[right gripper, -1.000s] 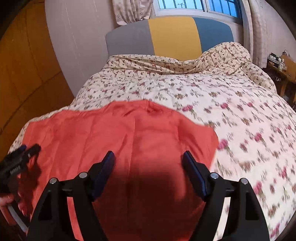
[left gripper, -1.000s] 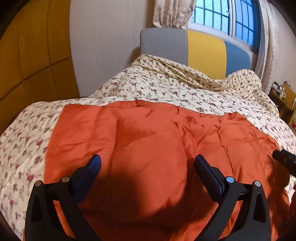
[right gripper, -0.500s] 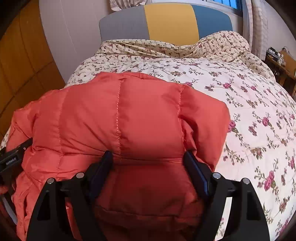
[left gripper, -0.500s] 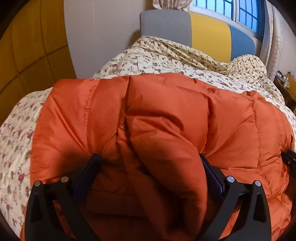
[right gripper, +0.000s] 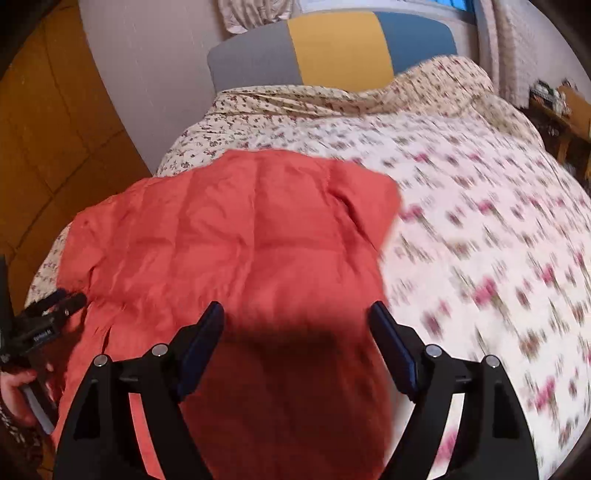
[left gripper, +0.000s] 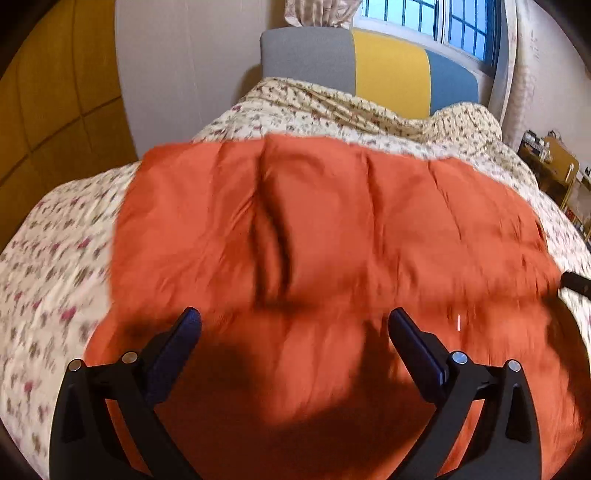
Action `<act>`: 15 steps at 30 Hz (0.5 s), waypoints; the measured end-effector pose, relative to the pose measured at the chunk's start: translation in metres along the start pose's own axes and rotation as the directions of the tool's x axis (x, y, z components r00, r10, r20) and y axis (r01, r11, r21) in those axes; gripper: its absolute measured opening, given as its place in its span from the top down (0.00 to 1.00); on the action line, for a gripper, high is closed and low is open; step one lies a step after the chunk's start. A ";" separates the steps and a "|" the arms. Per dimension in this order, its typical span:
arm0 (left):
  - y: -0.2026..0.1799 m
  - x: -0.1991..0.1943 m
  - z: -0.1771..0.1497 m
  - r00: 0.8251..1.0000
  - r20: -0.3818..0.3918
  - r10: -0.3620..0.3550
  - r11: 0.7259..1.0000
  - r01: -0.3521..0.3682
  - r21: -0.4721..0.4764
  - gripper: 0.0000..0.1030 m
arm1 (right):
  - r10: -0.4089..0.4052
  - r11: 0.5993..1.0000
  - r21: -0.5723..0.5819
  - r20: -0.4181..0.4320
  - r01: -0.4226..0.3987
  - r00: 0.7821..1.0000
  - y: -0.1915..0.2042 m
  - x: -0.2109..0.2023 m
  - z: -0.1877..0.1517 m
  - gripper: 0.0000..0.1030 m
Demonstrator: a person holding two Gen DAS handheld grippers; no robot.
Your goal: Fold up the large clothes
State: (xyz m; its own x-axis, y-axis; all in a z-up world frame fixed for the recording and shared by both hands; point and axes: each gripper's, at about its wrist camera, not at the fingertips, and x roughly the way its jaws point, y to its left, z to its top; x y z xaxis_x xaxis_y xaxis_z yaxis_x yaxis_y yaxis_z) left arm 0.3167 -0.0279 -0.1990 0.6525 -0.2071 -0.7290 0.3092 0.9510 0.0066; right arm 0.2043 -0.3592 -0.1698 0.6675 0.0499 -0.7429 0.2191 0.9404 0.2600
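Two views cover your work: from your left wrist, the left gripper (left gripper: pixel 294 325) stands released with nothing clamped, above the puffy orange quilted jacket (left gripper: pixel 332 236) spread on the floral bedspread (left gripper: pixel 55 266), a tip of the other tool at the far right edge and a grey, yellow and blue padded headboard (left gripper: pixel 369 62) under the window (left gripper: pixel 443 22) beyond. From your right wrist, the right gripper (right gripper: pixel 297 319) is likewise released above the jacket's right part, your hand (right gripper: pixel 20 387) at the left edge, and a wooden desk (right gripper: pixel 565 107) far right.
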 end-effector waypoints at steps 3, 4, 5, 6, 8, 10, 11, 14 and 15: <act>0.013 -0.018 -0.023 1.000 -0.006 0.024 1.000 -0.025 -0.018 0.03 | 0.032 0.996 0.084 -0.038 -0.028 0.999 -0.021 -0.020 -0.028 0.27; 0.020 -0.027 -0.032 0.999 -0.004 0.033 0.999 -0.033 -0.028 0.03 | 0.038 0.994 0.106 -0.048 -0.033 0.998 -0.027 -0.026 -0.036 0.30; 0.028 -0.035 -0.041 0.999 0.000 0.051 0.998 -0.051 -0.040 0.03 | 0.044 0.992 0.122 -0.054 -0.037 0.998 -0.032 -0.031 -0.043 0.33; 0.037 -0.042 -0.049 0.997 0.006 0.072 0.996 -0.072 -0.055 0.03 | 0.052 0.989 0.144 -0.061 -0.043 0.997 -0.039 -0.039 -0.054 0.34; 0.053 -0.054 -0.060 0.995 0.013 0.097 0.991 -0.096 -0.090 0.03 | 0.065 0.985 0.166 -0.062 -0.054 0.996 -0.047 -0.052 -0.070 0.35; 0.068 -0.064 -0.069 0.993 0.016 0.117 0.987 -0.114 -0.117 0.03 | 0.074 0.984 0.169 -0.064 -0.062 0.995 -0.054 -0.068 -0.089 0.35; 0.076 -0.068 -0.074 0.991 0.010 0.134 0.983 -0.132 -0.125 0.03 | 0.075 0.985 0.160 -0.073 -0.063 0.994 -0.056 -0.074 -0.098 0.36; 0.099 -0.076 -0.092 0.990 -0.024 0.142 0.976 -0.144 -0.166 0.03 | 0.099 0.986 0.143 -0.090 -0.085 0.991 -0.057 -0.087 -0.117 0.36; 0.106 -0.078 -0.099 0.991 -0.034 0.128 0.974 -0.132 -0.186 0.03 | 0.113 0.985 0.137 -0.094 -0.100 0.989 -0.056 -0.092 -0.123 0.36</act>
State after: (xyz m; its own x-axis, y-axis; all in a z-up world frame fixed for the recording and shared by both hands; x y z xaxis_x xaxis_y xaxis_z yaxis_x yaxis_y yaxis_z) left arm 0.2295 0.1117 -0.2091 0.6632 -0.0756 -0.7446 0.0864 0.9960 -0.0242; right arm 0.0430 -0.3751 -0.1919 0.6185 0.1875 -0.7631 0.2468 0.8756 0.4152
